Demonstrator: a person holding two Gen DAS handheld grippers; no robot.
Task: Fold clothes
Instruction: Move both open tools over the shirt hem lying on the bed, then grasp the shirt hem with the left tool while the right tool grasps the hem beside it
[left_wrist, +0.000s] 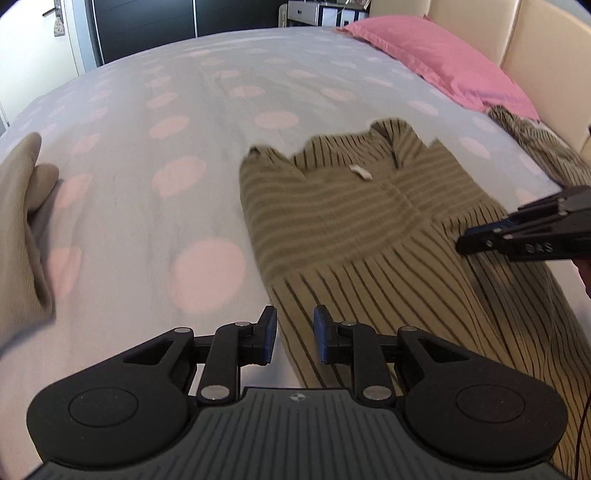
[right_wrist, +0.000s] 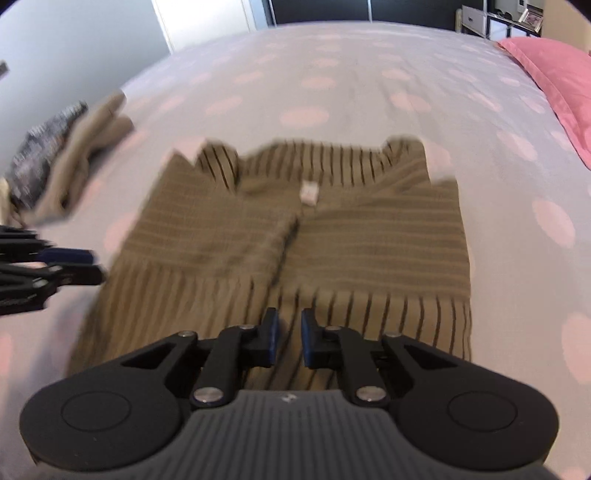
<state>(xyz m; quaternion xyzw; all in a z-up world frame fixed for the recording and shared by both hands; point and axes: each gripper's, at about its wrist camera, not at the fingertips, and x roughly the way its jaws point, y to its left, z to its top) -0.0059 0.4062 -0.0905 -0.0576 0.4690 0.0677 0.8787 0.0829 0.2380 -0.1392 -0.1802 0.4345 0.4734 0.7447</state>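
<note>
The olive striped shirt (right_wrist: 295, 243) is lying flat on the bed (right_wrist: 332, 74), sleeves folded in, its length running away from you. Your right gripper (right_wrist: 289, 338) is hovering over its near hem, your left gripper (left_wrist: 294, 334) at its left edge; both released, empty.

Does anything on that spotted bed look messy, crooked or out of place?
Mostly tidy. The olive striped top lies flat, both sides folded in, its white label showing. One oddity: a crumpled olive striped cloth lies bunched at the pink pillow, unfolded.
</note>
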